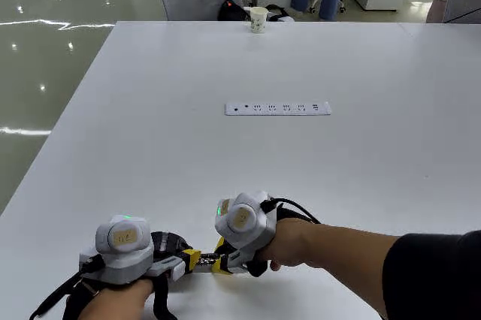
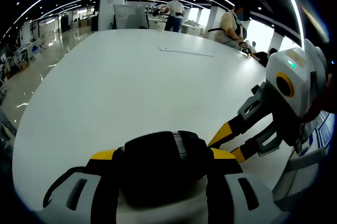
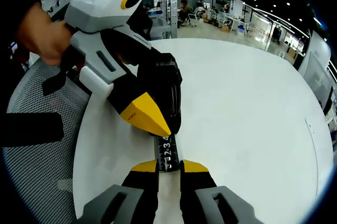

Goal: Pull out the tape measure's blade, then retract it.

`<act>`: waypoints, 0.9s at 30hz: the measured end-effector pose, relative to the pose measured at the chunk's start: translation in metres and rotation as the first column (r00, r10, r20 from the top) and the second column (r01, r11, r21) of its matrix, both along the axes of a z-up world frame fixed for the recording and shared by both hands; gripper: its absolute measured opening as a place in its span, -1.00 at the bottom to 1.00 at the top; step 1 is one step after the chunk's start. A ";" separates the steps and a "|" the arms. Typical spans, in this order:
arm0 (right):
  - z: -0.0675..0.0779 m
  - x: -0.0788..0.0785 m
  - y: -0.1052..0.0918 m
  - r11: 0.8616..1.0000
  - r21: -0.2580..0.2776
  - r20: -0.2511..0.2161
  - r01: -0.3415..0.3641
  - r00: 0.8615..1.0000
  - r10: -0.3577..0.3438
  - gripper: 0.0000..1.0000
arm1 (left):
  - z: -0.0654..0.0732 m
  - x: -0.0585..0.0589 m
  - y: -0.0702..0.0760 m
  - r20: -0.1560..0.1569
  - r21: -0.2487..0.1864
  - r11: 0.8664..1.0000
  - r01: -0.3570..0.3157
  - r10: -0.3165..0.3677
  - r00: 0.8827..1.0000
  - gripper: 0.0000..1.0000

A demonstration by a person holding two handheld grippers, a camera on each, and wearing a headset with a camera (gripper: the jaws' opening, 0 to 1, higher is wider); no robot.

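Two grippers meet low in the head view, and we see both clamped. Our left gripper [image 2: 163,156] has its yellow-tipped jaws closed around the black case of the tape measure [image 2: 158,176], at the bottom centre of its own view. Our right gripper [image 3: 168,167] pinches the end of the blade [image 3: 167,153]; a short numbered stretch shows between its tips and the case. Both sit over the near edge of the white table [image 1: 225,170]. Farther up the frame lies a white power strip [image 1: 277,108], and a paper cup [image 1: 258,19] stands at the far edge.
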State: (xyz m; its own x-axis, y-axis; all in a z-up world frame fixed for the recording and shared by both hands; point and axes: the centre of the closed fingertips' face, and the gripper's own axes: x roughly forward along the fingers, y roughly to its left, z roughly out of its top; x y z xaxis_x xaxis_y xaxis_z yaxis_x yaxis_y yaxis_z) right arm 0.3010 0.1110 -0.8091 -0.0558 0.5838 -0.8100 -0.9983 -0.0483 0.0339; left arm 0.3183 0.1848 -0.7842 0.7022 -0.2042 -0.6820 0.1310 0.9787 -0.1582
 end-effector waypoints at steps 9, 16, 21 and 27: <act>0.000 -0.001 0.004 1.000 0.012 -0.010 0.010 1.000 -0.010 -0.76 | 0.000 -0.001 0.001 -0.002 -0.007 1.000 -0.004 0.004 1.000 0.25; 0.000 -0.001 0.007 1.000 0.018 -0.013 0.001 1.000 -0.001 -0.76 | -0.001 0.000 0.001 -0.002 -0.009 1.000 -0.004 0.004 1.000 0.25; 0.000 -0.001 0.010 1.000 0.027 -0.013 0.002 1.000 -0.002 -0.76 | -0.001 0.000 0.001 0.000 -0.010 1.000 -0.004 0.004 1.000 0.25; 0.000 -0.001 0.012 0.999 0.033 -0.018 0.012 1.000 -0.011 -0.76 | 0.000 -0.001 0.001 0.000 -0.011 1.000 -0.005 0.005 1.000 0.25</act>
